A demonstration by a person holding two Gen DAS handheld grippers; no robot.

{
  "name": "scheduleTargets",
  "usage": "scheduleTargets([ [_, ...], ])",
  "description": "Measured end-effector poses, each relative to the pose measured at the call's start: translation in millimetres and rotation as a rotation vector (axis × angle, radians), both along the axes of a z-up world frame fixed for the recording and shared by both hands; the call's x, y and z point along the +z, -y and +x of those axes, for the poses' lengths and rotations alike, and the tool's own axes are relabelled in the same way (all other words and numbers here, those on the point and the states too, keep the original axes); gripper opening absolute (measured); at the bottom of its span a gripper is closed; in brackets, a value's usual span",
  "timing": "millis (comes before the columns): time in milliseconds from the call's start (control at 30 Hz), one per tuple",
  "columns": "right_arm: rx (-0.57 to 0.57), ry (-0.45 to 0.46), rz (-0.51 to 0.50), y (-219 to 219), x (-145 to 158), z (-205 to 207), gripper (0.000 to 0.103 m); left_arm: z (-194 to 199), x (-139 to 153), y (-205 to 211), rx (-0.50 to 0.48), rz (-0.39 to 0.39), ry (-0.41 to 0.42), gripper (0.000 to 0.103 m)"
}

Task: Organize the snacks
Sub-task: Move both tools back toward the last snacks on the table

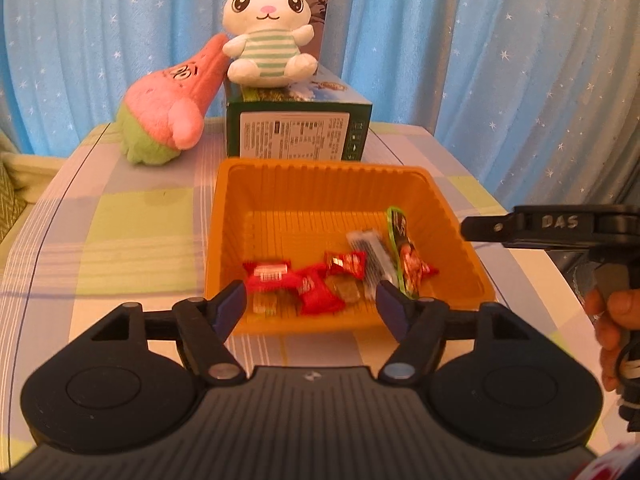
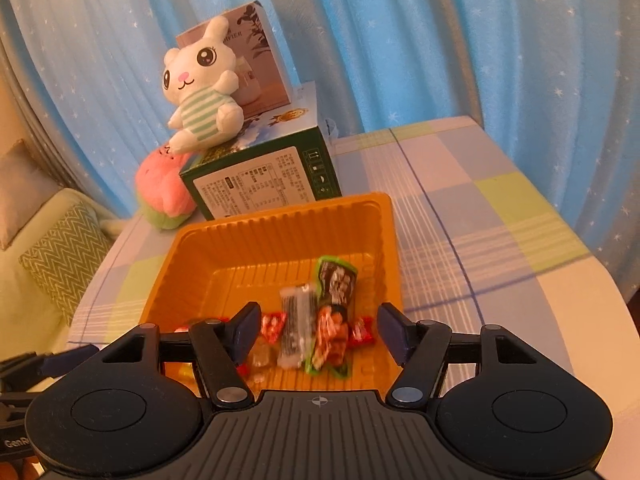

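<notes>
Obs: your left gripper (image 1: 310,306) hangs over the near rim of the orange tray (image 1: 236,200), jaws parted about halfway, nothing between the pads. Your right gripper (image 2: 316,330) sits over the same near edge from the other side, likewise about half open and empty; the wrappers seen between its fingers lie on the tray floor below, not in the grip.

Snacks: all visible pieces are inside the tray, bunched toward the near wall. Red wrapped candies (image 1: 272,274) to the left, a grey-black striped bar (image 2: 296,326) mid-pile, a green-edged packet (image 2: 334,308) leaning to the right. A couple of pale clear-wrapped sweets sit under them; blurred, cannot identify.

Tabletop (image 1: 132,216): no loose snack seen on the chequered cloth in either view. Green box (image 1: 298,136) with the white rabbit plush (image 1: 266,30) stands just behind the tray.

Judgement: you are at a release step, both grippers just freed over the tray. Next: back both away clear of the rim, then check the cloth outside camera view for any remaining pieces.
</notes>
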State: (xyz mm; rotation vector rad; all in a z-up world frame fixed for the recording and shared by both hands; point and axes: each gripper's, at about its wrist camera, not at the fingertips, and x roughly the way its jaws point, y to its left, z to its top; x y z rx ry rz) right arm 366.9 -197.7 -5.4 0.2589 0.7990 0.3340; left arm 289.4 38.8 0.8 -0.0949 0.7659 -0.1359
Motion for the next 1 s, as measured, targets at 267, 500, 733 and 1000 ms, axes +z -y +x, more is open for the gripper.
scheduleTargets([
  [267,-0.032,-0.031,-0.005,14.0,7.5,-70.7,0.064,-58.3,4.0,3.2,0.010,-0.003,-0.025,0.073],
  [500,-0.058,-0.087,0.034,19.7,6.9,-140.6,0.064,-112.6,9.6,1.8,0.044,-0.031,-0.035,0.074],
  [733,-0.053,-0.114,0.038,19.9,2.7,-200.0,0.064,-160.9,12.6,-2.1,0.061,-0.016,-0.040,0.075],
  [1000,-0.043,-0.111,0.018,16.1,2.9,-239.2,0.064,-196.8,8.6,-9.9,0.076,-0.007,-0.062,0.075],
])
